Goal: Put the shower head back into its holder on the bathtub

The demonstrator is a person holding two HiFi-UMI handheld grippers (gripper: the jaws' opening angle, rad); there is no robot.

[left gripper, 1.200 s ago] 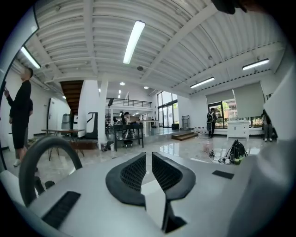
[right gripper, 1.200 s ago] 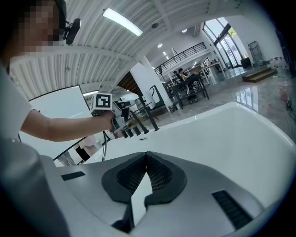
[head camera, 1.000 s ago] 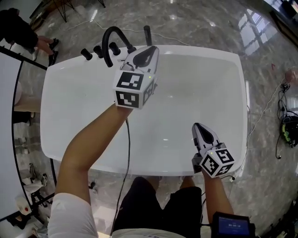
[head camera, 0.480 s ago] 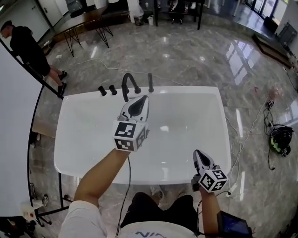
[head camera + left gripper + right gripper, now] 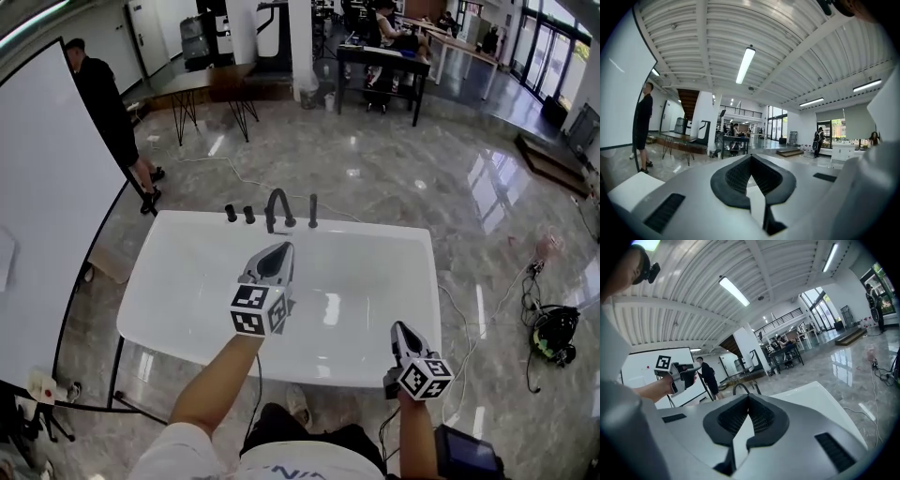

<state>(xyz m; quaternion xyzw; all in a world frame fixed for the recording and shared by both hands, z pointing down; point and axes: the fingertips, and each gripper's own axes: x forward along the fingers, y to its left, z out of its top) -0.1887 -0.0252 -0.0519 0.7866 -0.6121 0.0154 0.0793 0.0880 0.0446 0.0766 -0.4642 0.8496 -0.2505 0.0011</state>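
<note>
The white bathtub [image 5: 187, 309] lies across the middle of the head view. On its far rim stand two black knobs [image 5: 240, 215], an arched black faucet [image 5: 278, 208] and a slim black upright shower head [image 5: 312, 211]. My left gripper [image 5: 283, 247] hovers over the tub's middle, short of the faucet, pointing at it, jaws shut and empty. In its own view the left gripper [image 5: 751, 157] shows closed tips against the hall. My right gripper [image 5: 397, 327] hangs over the near right rim, shut and empty. The right gripper [image 5: 749, 397] view shows the faucet [image 5: 740, 389] and the left gripper [image 5: 677, 371] held at upper left.
A large white board [image 5: 47, 216] on a black stand rises left of the tub. A person in black [image 5: 103, 103] stands beyond it. Cables [image 5: 487, 309] and a black headset [image 5: 553, 335] lie on the marble floor at the right. Tables [image 5: 380, 61] stand at the back.
Both grippers have risen and drawn back from the tub. The left one has left the faucet area. The head view has lifted, so the tub looks smaller and more hall shows.
</note>
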